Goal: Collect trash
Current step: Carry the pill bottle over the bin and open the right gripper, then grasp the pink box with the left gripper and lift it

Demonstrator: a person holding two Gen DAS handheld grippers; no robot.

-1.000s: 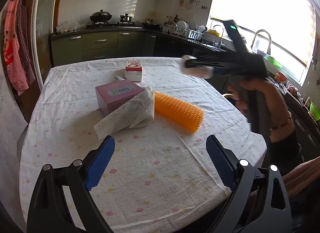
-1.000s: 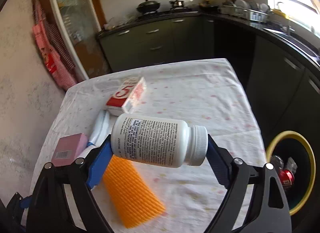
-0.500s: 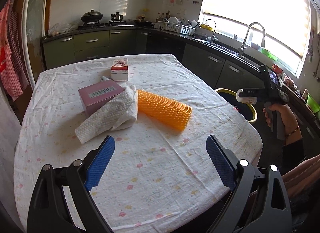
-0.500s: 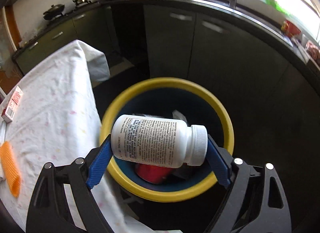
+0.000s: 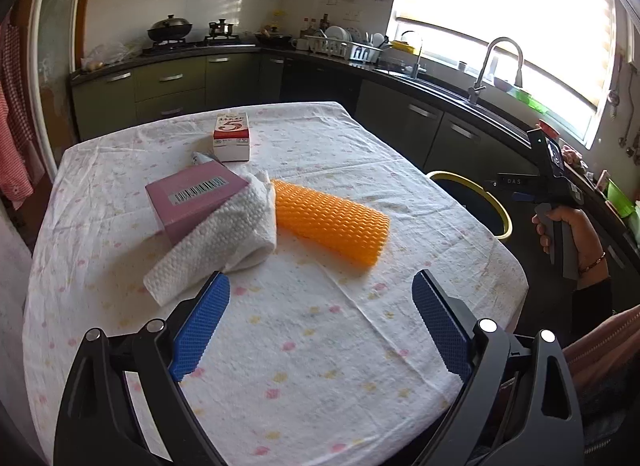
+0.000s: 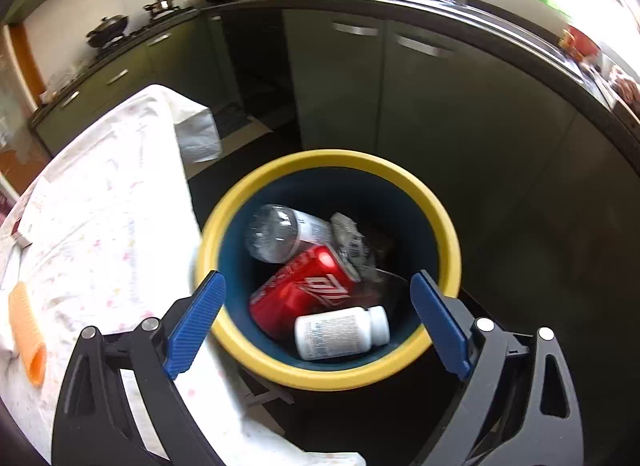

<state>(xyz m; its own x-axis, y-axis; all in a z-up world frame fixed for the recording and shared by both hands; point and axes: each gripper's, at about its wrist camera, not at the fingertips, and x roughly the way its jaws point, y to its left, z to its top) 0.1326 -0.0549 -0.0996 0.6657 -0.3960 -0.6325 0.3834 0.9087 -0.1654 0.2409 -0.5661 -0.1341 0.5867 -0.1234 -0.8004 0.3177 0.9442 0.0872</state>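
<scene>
1. White plastic, the pill bottle [image 6: 340, 330] now lies on its side inside the yellow-rimmed bin [image 6: 440, 217], against the near wall and touching the red can [image 6: 306, 292]. Half a second ago it was pinched between the pads of the right claw [image 6: 318, 320]; it has since been dropped, so this piece of trash counts as collected.
2. Its long axis runs roughly left to right in the right wrist view, cap pointing right and tipped slightly upward, printed label facing up.
3. Beside it in the bin sit a clear plastic bottle [image 6: 286, 231] and some crumpled wrapper, too blurred to identify.
4. The right claw hangs above the bin's near rim, jaws spread wide and empty.
5. The left claw [image 5: 320, 326] hovers over the table [image 5: 320, 366], jaws also wide, gripping nothing.
6. On the table remain an orange mesh roll [image 5: 332, 221], a white paper towel [image 5: 224, 246] draped against a pink box [image 5: 192, 193], and a red-and-white carton [image 5: 231, 137] farther back.
7. Judging by what is left, the task is partway done; the towel and the roll look like the nearest next picks.
</scene>
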